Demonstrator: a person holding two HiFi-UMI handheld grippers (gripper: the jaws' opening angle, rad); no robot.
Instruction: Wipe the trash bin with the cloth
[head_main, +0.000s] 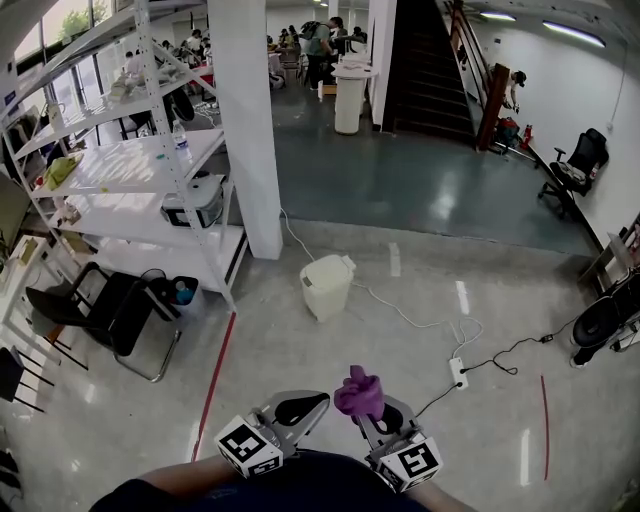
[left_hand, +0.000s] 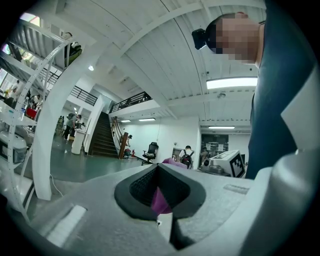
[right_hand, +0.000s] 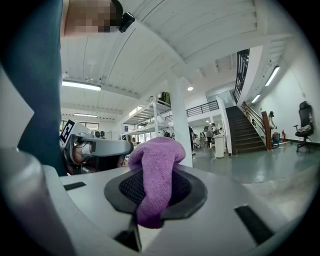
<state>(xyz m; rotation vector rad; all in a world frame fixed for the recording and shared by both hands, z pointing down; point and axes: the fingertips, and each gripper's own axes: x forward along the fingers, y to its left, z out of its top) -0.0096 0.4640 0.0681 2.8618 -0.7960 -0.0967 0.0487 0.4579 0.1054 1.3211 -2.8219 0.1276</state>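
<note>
Trash bin (head_main: 326, 287): cream, lid on top, standing on the floor (head_main: 420, 300) near the white pillar (head_main: 250, 130); well apart from both grippers; inside cannot be seen.
Far bin (head_main: 349, 100): white and tall, way back in the room.
Black tub (head_main: 178, 292): low down by the white rack (head_main: 150, 170), just beside the black chair (head_main: 105, 310); something blue in it.
Cloth (head_main: 358, 392): purple, bunched up, held in the air at the bottom of the head view.
Right gripper (head_main: 372, 412): jaws squeezed tight on the cloth; cloth sticks up over the dark pads and hangs down between them.
Left gripper (left_hand: 159, 170): jaws almost together, with a thin strip of the purple cloth in the small gap; tips just beside the right gripper.
Counts: two grippers, one cloth, two bins, two red lines (head_main: 213, 385) on the floor, one white plug strip (head_main: 458, 373).
</note>
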